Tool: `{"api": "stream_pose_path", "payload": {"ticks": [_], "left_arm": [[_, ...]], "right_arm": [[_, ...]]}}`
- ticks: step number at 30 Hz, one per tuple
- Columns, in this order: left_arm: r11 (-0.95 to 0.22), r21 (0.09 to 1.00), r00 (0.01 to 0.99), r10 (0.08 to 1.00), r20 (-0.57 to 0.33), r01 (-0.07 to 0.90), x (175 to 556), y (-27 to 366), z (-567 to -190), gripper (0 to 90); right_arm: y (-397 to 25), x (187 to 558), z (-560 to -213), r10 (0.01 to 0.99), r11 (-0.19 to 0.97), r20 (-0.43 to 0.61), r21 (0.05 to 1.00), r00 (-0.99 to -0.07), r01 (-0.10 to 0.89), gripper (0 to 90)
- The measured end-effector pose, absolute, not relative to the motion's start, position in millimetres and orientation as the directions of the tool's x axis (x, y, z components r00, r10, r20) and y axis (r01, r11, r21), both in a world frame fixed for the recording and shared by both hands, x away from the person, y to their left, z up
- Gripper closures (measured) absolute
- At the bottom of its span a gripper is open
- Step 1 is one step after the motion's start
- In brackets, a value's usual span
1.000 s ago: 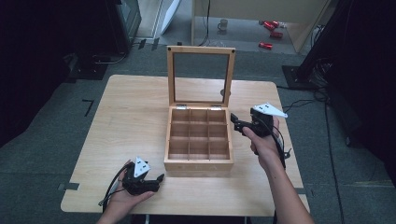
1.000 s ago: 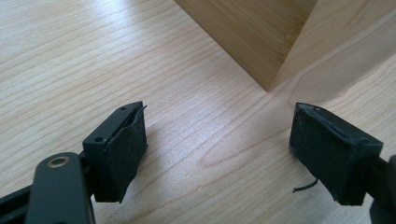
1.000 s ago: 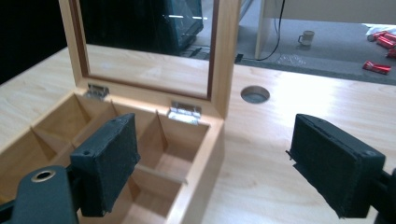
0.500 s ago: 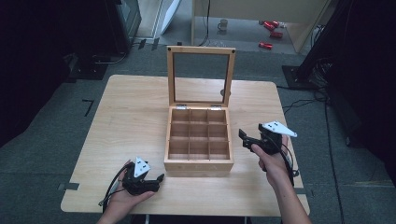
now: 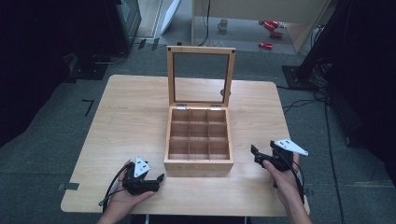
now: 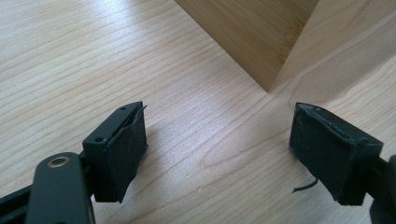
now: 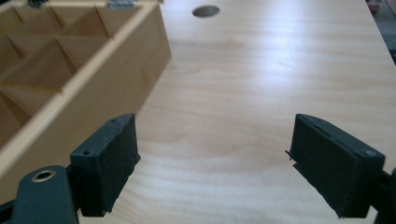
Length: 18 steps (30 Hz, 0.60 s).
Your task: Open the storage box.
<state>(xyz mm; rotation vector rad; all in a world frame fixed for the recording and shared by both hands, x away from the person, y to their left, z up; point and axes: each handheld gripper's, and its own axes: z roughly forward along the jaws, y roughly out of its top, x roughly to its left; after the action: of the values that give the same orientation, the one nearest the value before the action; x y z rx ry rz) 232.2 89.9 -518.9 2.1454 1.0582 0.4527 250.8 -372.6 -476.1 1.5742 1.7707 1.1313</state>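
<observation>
A wooden box point(image 5: 199, 163) with several empty square compartments sits mid-table, its glass-paned lid point(image 5: 201, 77) standing upright at the back. My left gripper point(image 5: 156, 179) lies low on the table near the front edge, just left of the box's front left corner point(image 6: 271, 81); its jaws stand open with bare tabletop between them point(image 6: 217, 151). My right gripper point(image 5: 256, 154) hovers to the right of the box's front right corner, open and holding nothing point(image 7: 215, 163). The box's right wall point(image 7: 88, 107) runs along the left of the right gripper view.
The light wooden table point(image 5: 130, 116) has a round cable hole point(image 7: 206, 10) behind the box. Cables, red items point(image 5: 271, 33) and a mug point(image 5: 223, 24) lie on the floor beyond the table.
My right gripper has pulled back from beside the box's rear right toward the front edge, now level with the box's front. The left gripper has stayed put.
</observation>
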Motion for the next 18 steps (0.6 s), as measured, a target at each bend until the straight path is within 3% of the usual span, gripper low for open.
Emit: {"api": "stream_pose_path", "payload": {"ticks": [18], "left_arm": [[-0.427,0.714,0.606,0.796,0.006,0.554,232,90,-519,19.4]], "right_arm": [[-408,204,-511,0.984,-0.022,0.127,0.789,-0.128,0.613,14.9]]}}
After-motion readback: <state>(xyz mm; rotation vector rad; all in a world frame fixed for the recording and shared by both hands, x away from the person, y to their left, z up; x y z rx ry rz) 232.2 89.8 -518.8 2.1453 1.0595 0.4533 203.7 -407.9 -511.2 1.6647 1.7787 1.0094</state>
